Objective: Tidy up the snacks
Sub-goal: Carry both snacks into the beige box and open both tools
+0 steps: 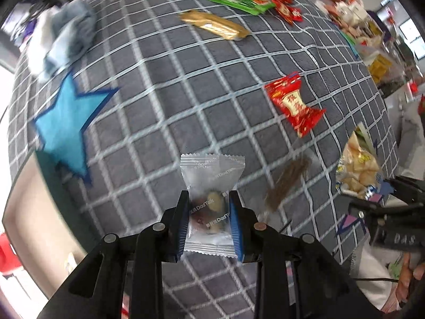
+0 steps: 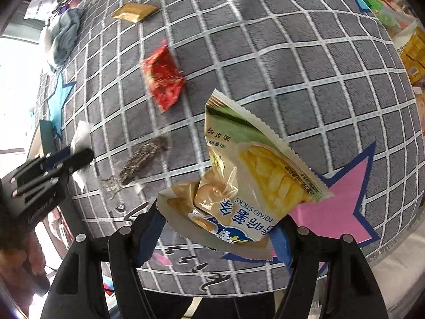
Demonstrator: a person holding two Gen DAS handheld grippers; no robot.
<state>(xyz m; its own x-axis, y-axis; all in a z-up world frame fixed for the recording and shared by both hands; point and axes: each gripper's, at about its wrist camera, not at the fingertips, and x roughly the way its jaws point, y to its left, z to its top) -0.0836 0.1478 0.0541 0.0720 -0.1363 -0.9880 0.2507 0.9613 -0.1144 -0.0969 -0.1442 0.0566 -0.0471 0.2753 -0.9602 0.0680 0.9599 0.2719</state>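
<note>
**Both grippers loaded, snacks lifted for sorting**

Left wrist: the left gripper (image 1: 209, 222) is clamped across a clear nut packet (image 1: 211, 199), carried above the grid rug (image 1: 164, 85).

Right wrist: the right gripper (image 2: 215, 232) pinches the potato sticks bag (image 2: 249, 175) by its crumpled bottom, clear of the rug.

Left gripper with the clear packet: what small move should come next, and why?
Probably lift it straight up a little. The left gripper is shut on the clear nut packet, pinched at its middle above the grey checked cloth. The right gripper already holds the potato sticks bag, so both snacks look ready to carry to wherever they are being sorted.
</note>
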